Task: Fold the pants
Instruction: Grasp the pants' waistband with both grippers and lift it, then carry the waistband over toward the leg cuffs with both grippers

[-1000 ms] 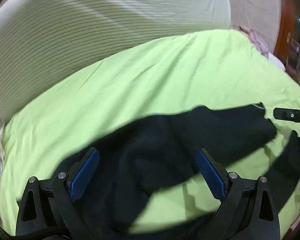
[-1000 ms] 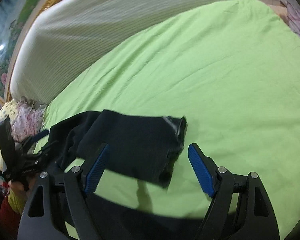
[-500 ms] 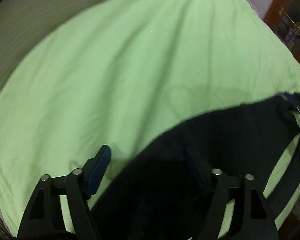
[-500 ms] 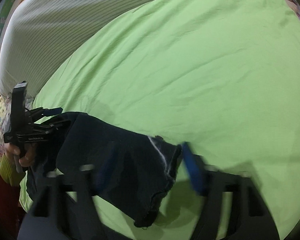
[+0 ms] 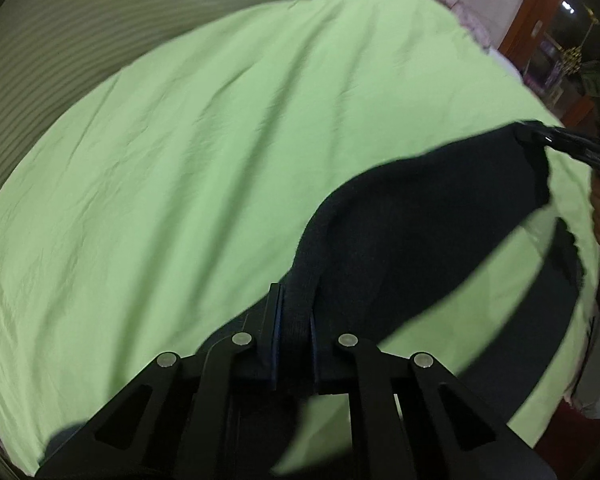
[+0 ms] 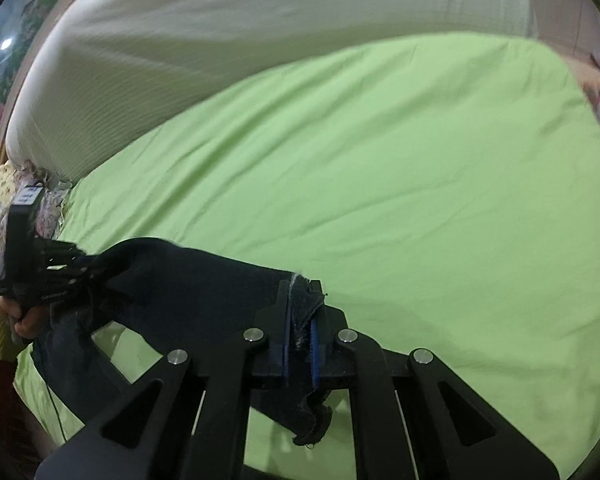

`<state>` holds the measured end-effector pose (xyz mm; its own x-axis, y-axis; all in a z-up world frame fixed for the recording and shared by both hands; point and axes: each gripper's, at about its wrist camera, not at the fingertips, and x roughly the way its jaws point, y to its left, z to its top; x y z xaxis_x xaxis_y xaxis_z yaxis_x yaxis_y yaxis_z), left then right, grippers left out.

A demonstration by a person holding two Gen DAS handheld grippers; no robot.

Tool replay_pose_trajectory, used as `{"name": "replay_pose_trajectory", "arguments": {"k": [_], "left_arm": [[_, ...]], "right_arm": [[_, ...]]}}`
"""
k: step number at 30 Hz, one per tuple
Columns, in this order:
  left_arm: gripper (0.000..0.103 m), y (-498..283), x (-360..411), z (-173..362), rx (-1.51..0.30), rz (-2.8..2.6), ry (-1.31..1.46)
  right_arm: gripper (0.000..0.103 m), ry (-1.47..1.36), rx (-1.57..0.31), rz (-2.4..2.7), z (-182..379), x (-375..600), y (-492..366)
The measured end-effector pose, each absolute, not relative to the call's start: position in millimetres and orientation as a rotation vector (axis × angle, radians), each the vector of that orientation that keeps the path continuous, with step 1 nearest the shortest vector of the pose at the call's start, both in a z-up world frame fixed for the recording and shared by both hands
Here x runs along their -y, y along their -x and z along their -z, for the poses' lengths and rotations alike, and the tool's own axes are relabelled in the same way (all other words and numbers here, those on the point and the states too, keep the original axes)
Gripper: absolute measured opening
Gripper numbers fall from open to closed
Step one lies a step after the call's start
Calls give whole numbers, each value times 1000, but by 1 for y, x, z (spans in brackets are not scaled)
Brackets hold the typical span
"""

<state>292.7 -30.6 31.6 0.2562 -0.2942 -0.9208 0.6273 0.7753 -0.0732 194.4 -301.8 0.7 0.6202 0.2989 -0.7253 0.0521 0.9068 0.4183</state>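
Dark navy pants (image 5: 412, 236) hang stretched between my two grippers above a lime-green bed sheet (image 5: 180, 168). My left gripper (image 5: 294, 308) is shut on a bunched edge of the pants at the bottom centre of the left wrist view. My right gripper (image 6: 302, 312) is shut on the frayed hem of a pant leg (image 6: 204, 292). The right gripper also shows at the right edge of the left wrist view (image 5: 572, 148), gripping the far end. The left gripper shows at the left of the right wrist view (image 6: 72, 268). A second leg (image 5: 540, 320) dangles lower.
A pale striped headboard cushion (image 6: 220, 52) runs along the far side of the bed. Floral bedding (image 6: 4, 200) lies at the left edge. Dark wooden furniture (image 5: 540, 40) stands beyond the bed's right corner.
Both grippers were open around the pants one second ago and have since closed on the fabric. The pants now hang lifted and stretched between them.
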Motion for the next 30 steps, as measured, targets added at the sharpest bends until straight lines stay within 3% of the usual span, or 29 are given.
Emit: {"name": "replay_pose_trajectory", "arguments": {"k": [11,21,30], "left_arm": [[7,-165,28,-43,-1110,708,-251],[7,-118,14,-39,-1111,705,-183],[7,-86,28,-13,-1139,703,-165]], "right_arm": [[8,-217,-797,-204,1,299,-129],[8,94,-654,-310,-18,281,-57],[7,197,-784,-390,38,272,-15]]}}
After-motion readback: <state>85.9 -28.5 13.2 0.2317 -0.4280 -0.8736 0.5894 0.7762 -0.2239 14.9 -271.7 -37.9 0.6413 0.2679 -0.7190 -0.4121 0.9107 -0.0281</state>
